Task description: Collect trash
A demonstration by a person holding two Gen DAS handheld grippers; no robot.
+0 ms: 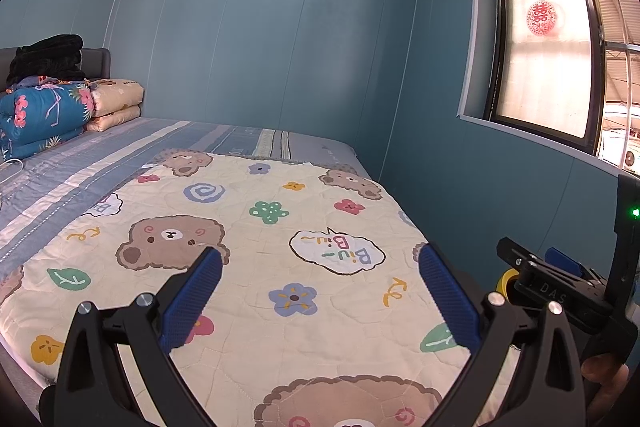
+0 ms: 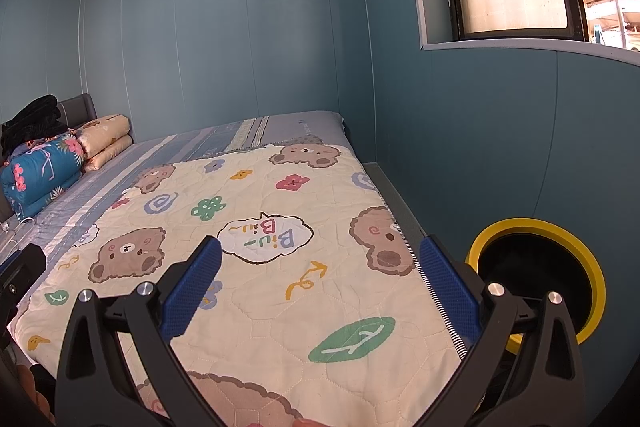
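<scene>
both the left hand-held gripper [image 1: 320,291] and right hand-held gripper [image 2: 320,287] hang spread wide and empty over the bear quilt [image 2: 280,267], no trash visible on it, so judging weight or grip points must wait; the yellow-rimmed bin [image 2: 538,227] stands beside the bed.

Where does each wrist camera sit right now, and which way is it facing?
Left wrist: above the bed's foot, facing the headboard wall; open left gripper in front, right gripper's body at right.
Right wrist: further right, same heading; open right gripper, yellow-rimmed bin beside the bed.
Shared: bear quilt, folded bedding, window.
</scene>
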